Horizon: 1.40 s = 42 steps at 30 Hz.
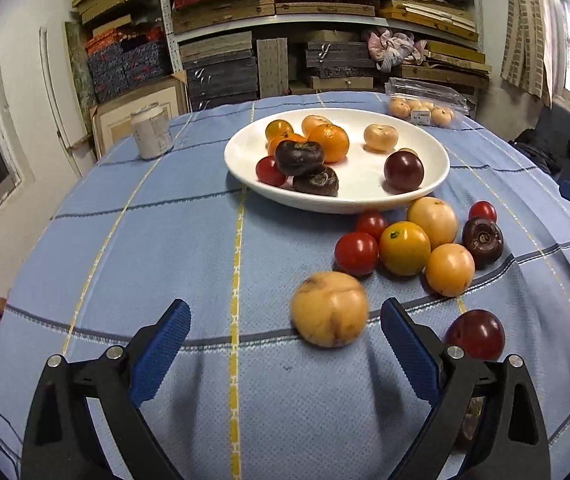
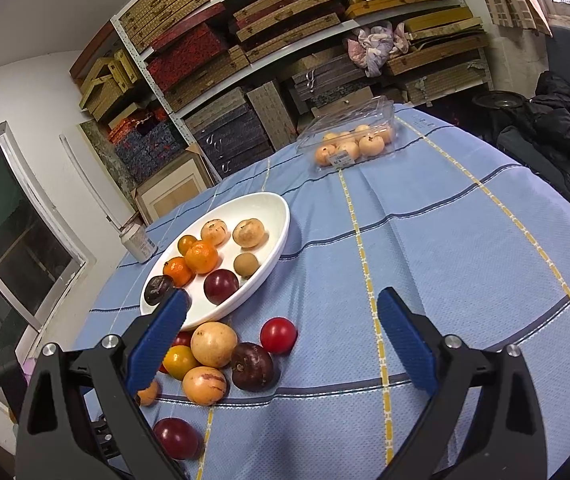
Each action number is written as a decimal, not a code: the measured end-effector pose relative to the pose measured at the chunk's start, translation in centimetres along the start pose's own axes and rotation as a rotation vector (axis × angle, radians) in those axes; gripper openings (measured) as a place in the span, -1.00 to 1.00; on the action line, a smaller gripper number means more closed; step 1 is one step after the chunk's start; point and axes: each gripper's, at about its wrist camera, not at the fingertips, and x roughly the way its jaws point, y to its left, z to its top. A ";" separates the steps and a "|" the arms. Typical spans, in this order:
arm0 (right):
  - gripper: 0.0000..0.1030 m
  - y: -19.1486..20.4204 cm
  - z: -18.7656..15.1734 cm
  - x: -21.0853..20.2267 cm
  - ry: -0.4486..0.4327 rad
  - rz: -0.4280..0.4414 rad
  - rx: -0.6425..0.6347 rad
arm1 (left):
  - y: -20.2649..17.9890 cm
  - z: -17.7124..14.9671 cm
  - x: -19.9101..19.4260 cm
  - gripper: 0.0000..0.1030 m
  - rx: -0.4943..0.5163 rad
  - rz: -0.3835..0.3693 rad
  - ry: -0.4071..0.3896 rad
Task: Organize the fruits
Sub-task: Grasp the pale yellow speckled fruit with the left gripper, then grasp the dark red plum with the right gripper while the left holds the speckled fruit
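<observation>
Left gripper point(image 1: 285, 316) spread wide, nothing held, low centre of the left wrist view. A pale yellow round fruit point(image 1: 329, 309) lies on the blue checked tablecloth point(image 1: 189, 248) between the blue finger pads point(image 1: 407, 350), nearer the right pad, not touching either. A dark red plum point(image 1: 475, 334) sits just right of that pad. Mid-right: a loose cluster of red cherry tomatoes point(image 1: 356, 253), yellow-orange fruits point(image 1: 404, 248) and a dark purple fruit point(image 1: 482, 241), just below the white oval ceramic plate point(image 1: 437, 148), which already holds mandarins point(image 1: 329, 142), dark purple fruits and a plum. Right gripper point(image 2: 283, 312) also released, empty, over bare cloth; cluster at lower left. Clear plastic clamshell of pale fruits point(image 2: 351, 142) upper centre, small white jar point(image 2: 138, 241) left of the plate.
</observation>
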 end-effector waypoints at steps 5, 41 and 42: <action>0.83 0.1 -0.1 0.2 0.007 -0.003 -0.006 | -0.5 0.4 1.2 0.87 0.032 0.030 0.031; 0.83 5.4 -3.5 0.6 0.142 0.109 -0.238 | 2.8 0.6 2.3 -0.12 -0.127 -0.070 0.084; 0.83 6.2 -4.5 0.5 0.162 0.123 -0.279 | 3.1 0.6 2.3 -0.12 -0.133 -0.070 0.086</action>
